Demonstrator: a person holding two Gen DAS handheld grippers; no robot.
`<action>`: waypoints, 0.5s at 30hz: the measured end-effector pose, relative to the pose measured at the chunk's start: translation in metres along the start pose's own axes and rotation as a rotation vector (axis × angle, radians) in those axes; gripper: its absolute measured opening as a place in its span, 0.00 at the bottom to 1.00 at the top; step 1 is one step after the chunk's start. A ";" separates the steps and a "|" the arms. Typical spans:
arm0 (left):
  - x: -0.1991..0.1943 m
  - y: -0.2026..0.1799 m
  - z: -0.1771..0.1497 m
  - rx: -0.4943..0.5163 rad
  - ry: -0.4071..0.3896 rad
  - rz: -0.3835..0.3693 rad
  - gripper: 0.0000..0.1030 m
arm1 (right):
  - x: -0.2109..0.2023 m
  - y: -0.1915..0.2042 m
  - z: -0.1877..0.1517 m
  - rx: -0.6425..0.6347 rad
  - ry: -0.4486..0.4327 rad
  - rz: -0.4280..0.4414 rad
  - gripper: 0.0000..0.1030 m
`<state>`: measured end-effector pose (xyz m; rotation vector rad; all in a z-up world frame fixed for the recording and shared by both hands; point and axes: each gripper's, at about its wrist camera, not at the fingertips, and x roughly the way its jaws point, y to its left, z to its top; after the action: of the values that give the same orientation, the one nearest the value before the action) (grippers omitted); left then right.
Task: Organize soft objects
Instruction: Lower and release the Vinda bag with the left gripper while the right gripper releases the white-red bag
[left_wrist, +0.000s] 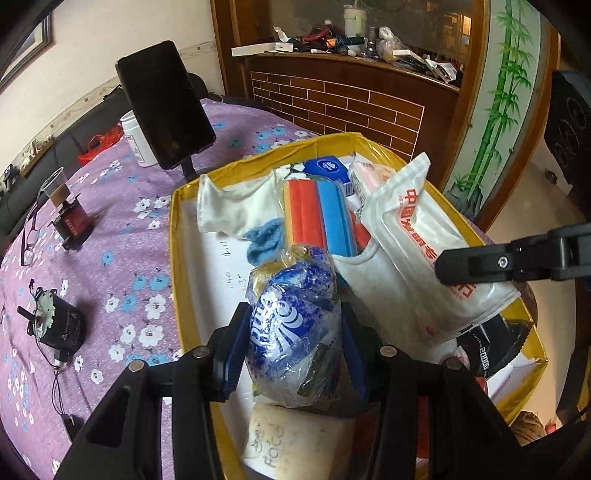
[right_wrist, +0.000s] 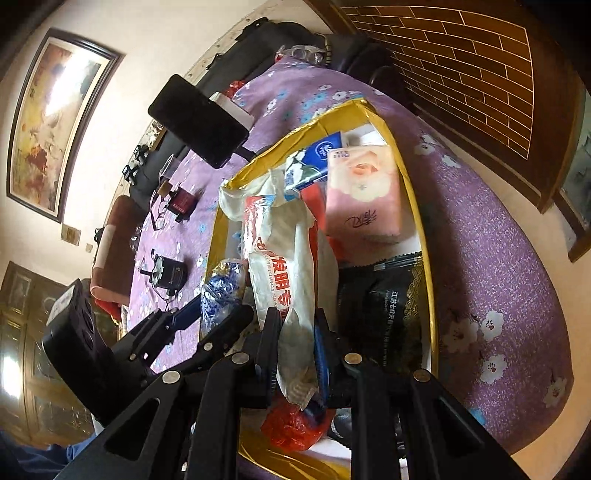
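In the left wrist view, the left gripper clamped a crinkly blue-and-white plastic packet over the gold-rimmed box, where a cloth, sponges and other soft goods lay. In the right wrist view, the right gripper pinched narrowly on a white pack with red lettering, above the same box beside a pink tissue pack.

The left gripper is matte black plastic, its angular arms pierced by triangular cut-outs; round silver screw heads mark the joints; its fingers carry ribbed blue pads; the right gripper has the same black frame, silver screws and blue-lined fingers; no sleeve shows
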<state>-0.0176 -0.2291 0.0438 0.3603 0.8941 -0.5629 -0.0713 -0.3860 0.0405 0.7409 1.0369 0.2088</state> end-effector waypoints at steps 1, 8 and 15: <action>0.001 -0.001 0.000 0.003 0.002 0.002 0.44 | 0.001 -0.001 0.002 0.003 0.001 0.000 0.18; 0.009 -0.005 0.000 0.018 0.006 0.017 0.44 | 0.007 -0.005 0.010 0.011 -0.002 -0.001 0.18; 0.016 -0.007 0.003 0.024 0.014 0.028 0.44 | 0.015 -0.005 0.020 0.001 -0.004 -0.009 0.18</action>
<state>-0.0120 -0.2416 0.0323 0.3988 0.8946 -0.5460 -0.0481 -0.3914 0.0330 0.7370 1.0367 0.1989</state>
